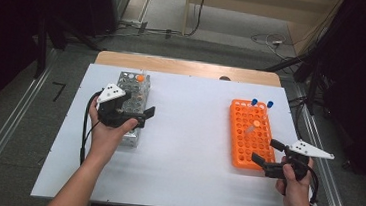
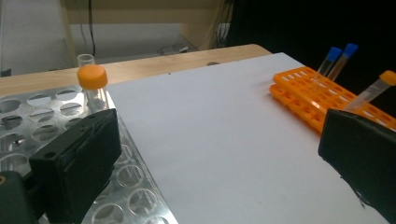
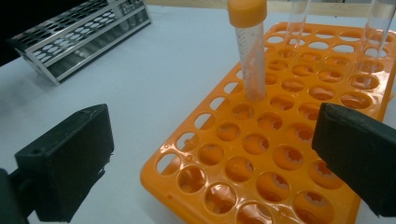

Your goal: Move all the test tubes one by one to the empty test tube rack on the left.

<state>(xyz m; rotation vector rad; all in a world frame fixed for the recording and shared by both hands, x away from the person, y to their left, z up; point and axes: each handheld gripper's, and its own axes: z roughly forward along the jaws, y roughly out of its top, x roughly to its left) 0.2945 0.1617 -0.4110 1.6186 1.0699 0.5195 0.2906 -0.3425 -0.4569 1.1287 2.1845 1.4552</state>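
Beside metal rack [image 1: 131,103], left gripper [image 1: 137,115] (empty), orange rack [image 1: 251,134]

Even, diffuse light falls from overhead; the white table [image 1: 192,149] is rendered bright and nearly shadowless, with only faint soft shadows beside the orange rack [image 1: 251,134] and metal rack [image 1: 132,98]. The surroundings on both sides are left almost black. Mild glare is seen on the metal rack's plate [image 2: 56,112]. The high view is soft and low in detail. In both gripper views the near black jaws are blurred, and the far background is washed out.
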